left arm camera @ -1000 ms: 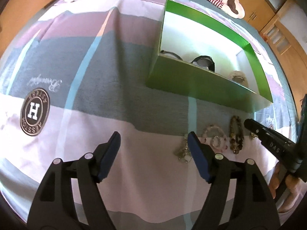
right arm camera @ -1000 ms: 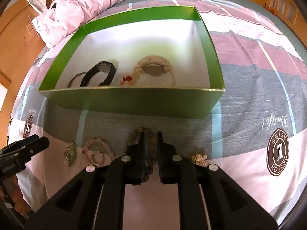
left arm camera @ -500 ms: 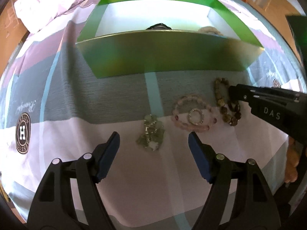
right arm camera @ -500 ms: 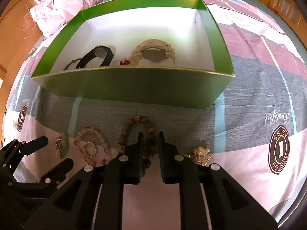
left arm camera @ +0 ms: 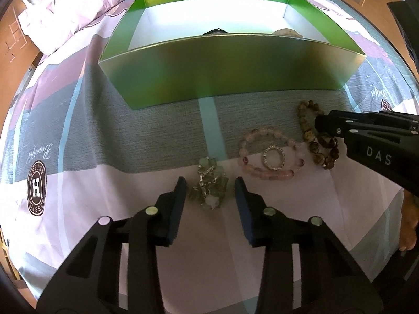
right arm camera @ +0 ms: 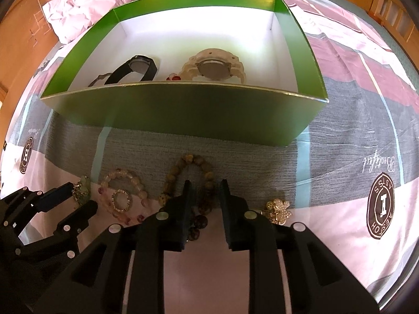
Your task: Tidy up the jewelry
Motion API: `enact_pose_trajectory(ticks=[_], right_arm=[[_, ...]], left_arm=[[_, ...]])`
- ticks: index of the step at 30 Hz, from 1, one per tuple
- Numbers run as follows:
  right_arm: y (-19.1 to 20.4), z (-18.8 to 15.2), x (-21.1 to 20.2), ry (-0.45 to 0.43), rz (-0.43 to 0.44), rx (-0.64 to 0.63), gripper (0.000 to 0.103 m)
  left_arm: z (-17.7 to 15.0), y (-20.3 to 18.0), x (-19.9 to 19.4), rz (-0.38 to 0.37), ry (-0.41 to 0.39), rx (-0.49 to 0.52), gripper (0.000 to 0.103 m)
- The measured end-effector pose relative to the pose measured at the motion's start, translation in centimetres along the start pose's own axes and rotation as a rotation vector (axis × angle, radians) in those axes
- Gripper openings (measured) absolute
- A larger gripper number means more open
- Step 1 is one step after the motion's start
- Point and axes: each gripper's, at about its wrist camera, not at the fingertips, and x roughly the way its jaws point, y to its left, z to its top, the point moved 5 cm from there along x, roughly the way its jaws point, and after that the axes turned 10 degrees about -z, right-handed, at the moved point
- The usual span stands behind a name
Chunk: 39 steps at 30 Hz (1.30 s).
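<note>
The green bead cluster point(left arm camera: 209, 183) lies on the bed point(left arm camera: 131, 141), in the pale band of the cover, at the left end of a row of loose pieces in front of the green box point(left arm camera: 222, 73). It sits directly between the blue pads of the left claw point(left arm camera: 210, 187), its long axis running near to far, along the fingers, so the pads face its narrow sides. The left claw is released, a gap showing on each side of the cluster; closing where it stands looks enough to take it.

Just right of the cluster lies the pink bead bracelet point(left arm camera: 271, 153) with a small sparkling ring point(left arm camera: 274, 157) inside its loop. Right again is the brown bead bracelet point(right arm camera: 188, 183), a long loop also lying near to far. The right claw point(right arm camera: 204, 196) is released too, astride the right strand of this loop at its near half; whether the pads touch the beads I cannot tell. Further right, a small gold charm point(right arm camera: 279, 210) lies apart.

Each claw is nearest its own piece. The box stands just beyond the row, already holding a black watch point(right arm camera: 136, 69), a pale watch point(right arm camera: 214, 66) and some smaller pieces, so I judge the task partly done
</note>
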Motion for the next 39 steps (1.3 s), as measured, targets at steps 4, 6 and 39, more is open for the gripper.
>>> enact_pose_trajectory(ticks=[4,6,39], right_arm=[[0.5,0.0,-0.1,-0.022,-0.015,-0.029,0.022],[0.7,0.0,-0.2,-0.028,-0.009,-0.035,0.009],[0.3,2.4,-7.5,-0.251,0.298,0.028,0.007]], left_arm=[[0.1,0.1,0.0,-0.002,-0.001,0.001,0.031],[0.1,0.1,-0.1,-0.004,-0.003,-0.004,0.025],[2.0,3.4,-4.0,-0.148,-0.141,-0.189,0.018]])
